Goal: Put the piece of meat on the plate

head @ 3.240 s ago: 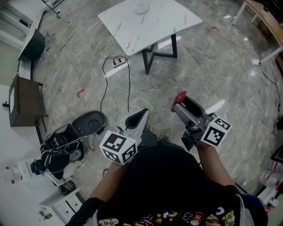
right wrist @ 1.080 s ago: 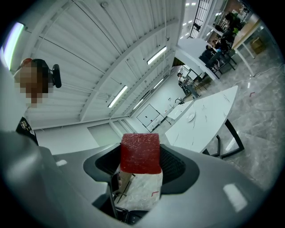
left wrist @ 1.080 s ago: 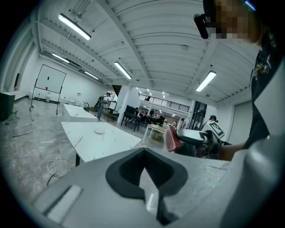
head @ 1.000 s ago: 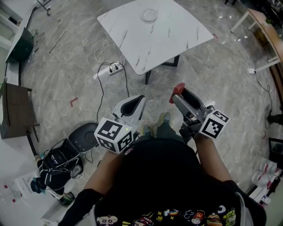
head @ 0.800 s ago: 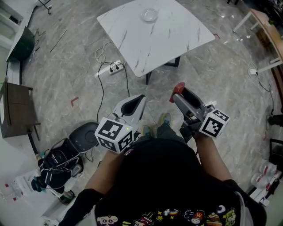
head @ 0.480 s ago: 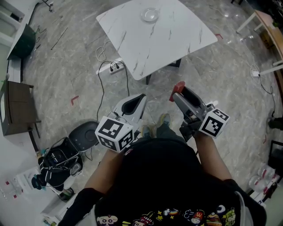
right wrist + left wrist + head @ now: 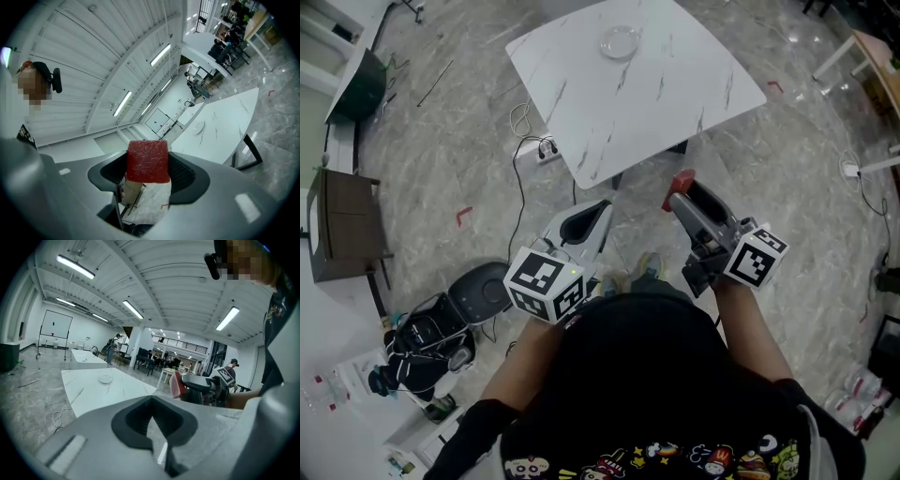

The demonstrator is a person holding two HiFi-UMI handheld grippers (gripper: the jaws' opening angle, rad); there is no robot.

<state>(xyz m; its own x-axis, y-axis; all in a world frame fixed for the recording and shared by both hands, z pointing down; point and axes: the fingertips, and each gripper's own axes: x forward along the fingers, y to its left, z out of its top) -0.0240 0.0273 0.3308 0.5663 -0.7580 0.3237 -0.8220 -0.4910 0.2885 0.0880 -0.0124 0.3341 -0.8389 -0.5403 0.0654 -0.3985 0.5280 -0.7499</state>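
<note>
- The right gripper point(image 7: 685, 194) is clamped on a red piece of meat point(image 7: 148, 161), held over the floor just short of the table's near edge.
- The left gripper point(image 7: 597, 209) has its jaws together with nothing between them, beside the right one.
- A white marble-look table point(image 7: 656, 94) stands ahead; a small clear plate point(image 7: 620, 41) sits near its far edge, well apart from the meat.
- The floor point(image 7: 769, 169) is grey veined stone; a power strip point(image 7: 546, 148) and black cable point(image 7: 521, 192) lie by the table.
- The gripper views show a large hall with strip lights.
</note>
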